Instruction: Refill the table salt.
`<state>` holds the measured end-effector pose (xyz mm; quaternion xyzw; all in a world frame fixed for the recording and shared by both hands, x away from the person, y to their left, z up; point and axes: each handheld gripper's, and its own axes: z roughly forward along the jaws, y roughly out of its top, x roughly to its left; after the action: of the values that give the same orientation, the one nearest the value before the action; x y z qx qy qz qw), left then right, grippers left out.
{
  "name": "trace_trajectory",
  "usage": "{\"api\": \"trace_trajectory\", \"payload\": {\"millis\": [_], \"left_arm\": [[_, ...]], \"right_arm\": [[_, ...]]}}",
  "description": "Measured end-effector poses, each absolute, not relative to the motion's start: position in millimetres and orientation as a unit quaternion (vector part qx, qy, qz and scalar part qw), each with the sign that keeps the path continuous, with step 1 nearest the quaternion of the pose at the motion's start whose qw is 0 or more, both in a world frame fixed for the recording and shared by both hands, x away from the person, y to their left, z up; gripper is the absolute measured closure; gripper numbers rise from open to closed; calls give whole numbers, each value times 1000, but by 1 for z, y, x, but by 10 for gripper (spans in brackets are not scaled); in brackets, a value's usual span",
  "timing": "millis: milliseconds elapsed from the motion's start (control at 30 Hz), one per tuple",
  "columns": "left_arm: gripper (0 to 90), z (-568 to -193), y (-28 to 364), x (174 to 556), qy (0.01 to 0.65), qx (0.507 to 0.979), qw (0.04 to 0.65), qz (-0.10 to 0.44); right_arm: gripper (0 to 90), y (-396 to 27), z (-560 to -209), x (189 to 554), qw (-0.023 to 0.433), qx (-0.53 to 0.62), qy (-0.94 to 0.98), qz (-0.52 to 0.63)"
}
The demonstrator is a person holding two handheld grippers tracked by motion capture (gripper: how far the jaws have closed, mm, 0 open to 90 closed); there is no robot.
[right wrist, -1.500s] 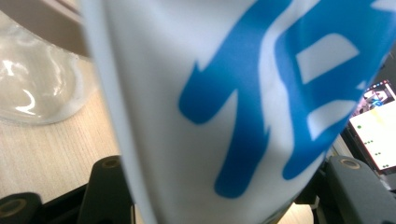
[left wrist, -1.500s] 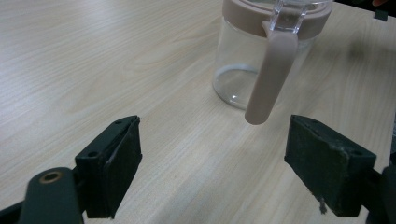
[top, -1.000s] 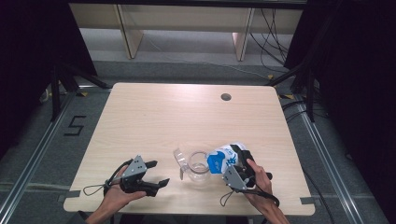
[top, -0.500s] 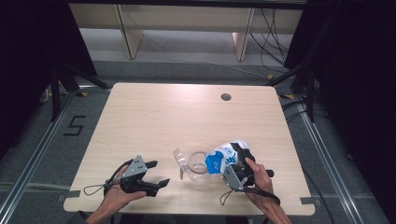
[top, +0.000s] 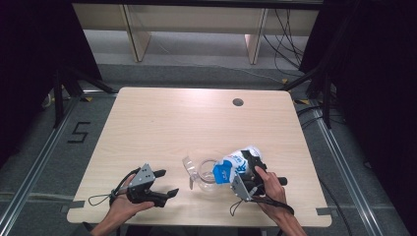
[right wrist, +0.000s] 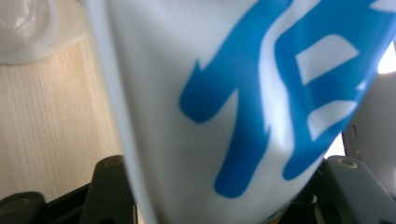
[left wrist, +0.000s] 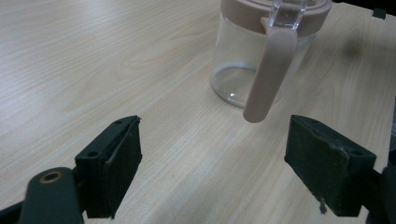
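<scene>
Right gripper [top: 244, 178] clamps the white carton with blue print [top: 231, 166], tipped over the clear glass jug with beige rim [top: 204, 174]; left gripper [top: 164, 184] rests wide, empty, near the jug on the wooden table [top: 187, 123].

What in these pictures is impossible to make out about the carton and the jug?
- Carton, right gripper view: its print is blurred and cut off by the edges.
- Jug, left gripper view: the top is cut off by the upper edge.
- Jug, high view: whether anything pours in is too small to tell, and the carton hides its right side.
</scene>
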<state>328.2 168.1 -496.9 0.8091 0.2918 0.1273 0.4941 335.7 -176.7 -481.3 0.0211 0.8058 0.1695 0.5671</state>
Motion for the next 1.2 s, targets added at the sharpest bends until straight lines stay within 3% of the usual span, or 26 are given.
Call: {"api": "trace_trajectory", "payload": {"millis": [1200], "left_arm": [[179,-499,167,328,302,805,497,113]], "right_arm": [[449,-174,-480,338,613,-52,783,92]]}}
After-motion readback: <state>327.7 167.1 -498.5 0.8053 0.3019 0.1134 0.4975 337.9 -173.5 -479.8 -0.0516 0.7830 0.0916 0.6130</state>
